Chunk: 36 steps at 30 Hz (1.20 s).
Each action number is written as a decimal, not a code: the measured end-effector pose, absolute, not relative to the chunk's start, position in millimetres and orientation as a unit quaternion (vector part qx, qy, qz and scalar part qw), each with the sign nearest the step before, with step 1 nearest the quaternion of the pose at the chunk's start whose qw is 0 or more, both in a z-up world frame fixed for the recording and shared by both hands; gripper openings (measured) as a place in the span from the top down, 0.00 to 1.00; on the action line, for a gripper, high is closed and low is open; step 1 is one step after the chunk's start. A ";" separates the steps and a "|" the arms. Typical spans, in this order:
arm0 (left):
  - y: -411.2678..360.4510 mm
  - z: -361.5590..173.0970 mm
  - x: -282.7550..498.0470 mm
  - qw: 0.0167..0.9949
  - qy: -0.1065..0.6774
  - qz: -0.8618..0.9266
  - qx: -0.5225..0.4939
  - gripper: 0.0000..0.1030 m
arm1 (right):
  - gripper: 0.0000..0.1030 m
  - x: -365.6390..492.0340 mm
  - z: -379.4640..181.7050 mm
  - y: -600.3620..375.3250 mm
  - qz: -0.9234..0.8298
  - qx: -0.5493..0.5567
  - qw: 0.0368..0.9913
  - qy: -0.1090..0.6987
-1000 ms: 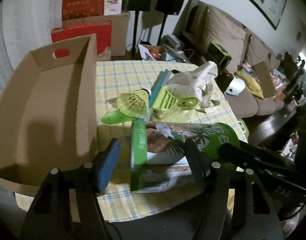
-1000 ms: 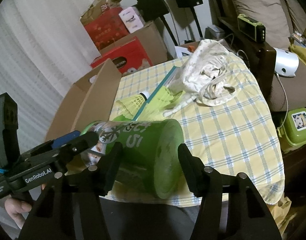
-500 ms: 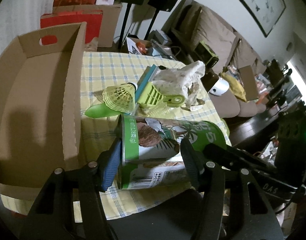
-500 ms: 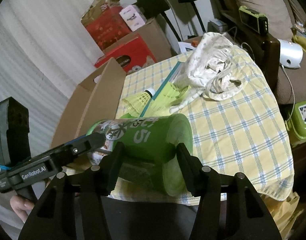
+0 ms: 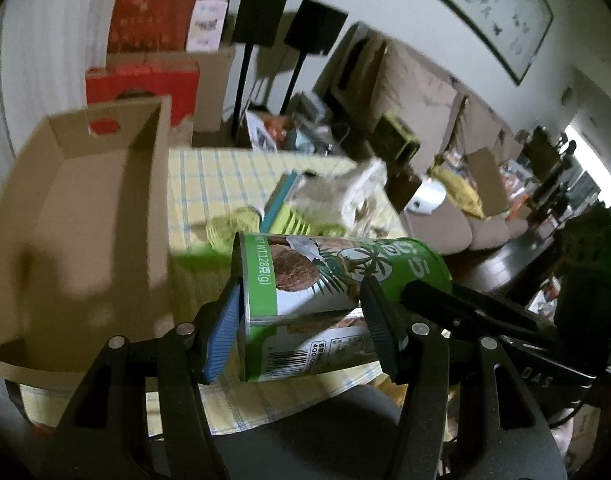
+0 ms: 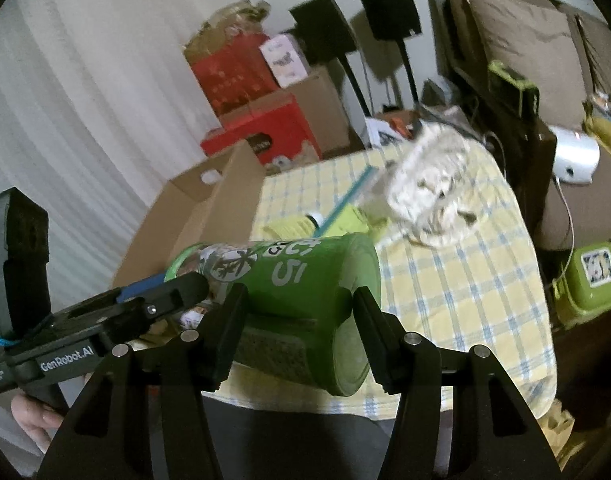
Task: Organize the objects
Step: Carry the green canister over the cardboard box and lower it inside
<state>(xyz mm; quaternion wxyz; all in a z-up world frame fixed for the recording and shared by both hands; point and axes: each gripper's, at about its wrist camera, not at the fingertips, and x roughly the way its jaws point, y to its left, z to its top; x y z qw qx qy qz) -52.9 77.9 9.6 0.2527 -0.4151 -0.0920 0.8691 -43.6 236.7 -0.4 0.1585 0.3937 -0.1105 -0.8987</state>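
**A:** What have you got in the claws?

**B:** Both are clamped on one thing: a tall green cardboard snack canister [image 5: 337, 276] printed with coconuts and palm trees, lying on its side. My left gripper [image 5: 301, 328] has its blue-faced pad flat against one end and its black pad pressed on the canister's body. My right gripper [image 6: 301, 332] pinches the other end, black pads tight on either side near the canister's pale green lid [image 6: 355, 316].

**A:** So neither claw is standing free?

**B:** No. Each is about half-way wide and filled by the canister; the pads touch it on both sides.

**A:** Where is the canister relative to the table?

**B:** It hangs in the air above the near edge of the round table with the yellow-and-blue checked cloth [image 6: 477, 280]. I see cloth under it in both views and no contact.

**A:** And the box?

**B:** The open brown cardboard box with a cut-out handle hole [image 5: 81, 220] stands on the table to the left of the canister, just beside it. I can't see anything inside from here.

**A:** What else is on the cloth?

**B:** Beyond the canister, a yellow-green shuttlecock [image 6: 293, 226], a teal flat book-like item [image 6: 347, 196] tilted across it, and a crumpled white patterned cloth bag [image 6: 433, 196] farther right. All are blurred.

**A:** Can you see the person?

**B:** Only fingers [image 6: 35, 420] under the left gripper's handle, low at the left in the right wrist view.
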 end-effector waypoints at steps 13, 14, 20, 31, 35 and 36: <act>-0.8 58.7 -49.0 0.190 -0.115 0.903 -0.366 0.47 | 0.45 -48.0 56.8 160.8 -0.905 0.351 0.231 -0.060; -7.2 59.1 -49.5 0.184 -0.118 0.905 -0.366 0.47 | 0.45 -48.6 57.4 152.1 -0.904 0.350 0.238 -0.055; -50.3 53.4 -50.1 0.143 -0.130 0.910 -0.367 0.47 | 0.45 -58.2 52.0 105.1 -0.892 0.356 0.277 -0.042; -105.7 25.0 -57.5 0.085 -0.147 0.906 -0.387 0.47 | 0.45 -70.9 21.8 42.1 -0.861 0.389 0.327 -0.027; -112.8 9.9 -64.0 0.078 -0.155 0.899 -0.402 0.47 | 0.45 -73.9 4.8 30.7 -0.850 0.406 0.334 -0.019; -113.4 6.3 -65.8 0.077 -0.156 0.897 -0.405 0.47 | 0.45 -75.4 0.5 29.0 -0.848 0.410 0.335 -0.019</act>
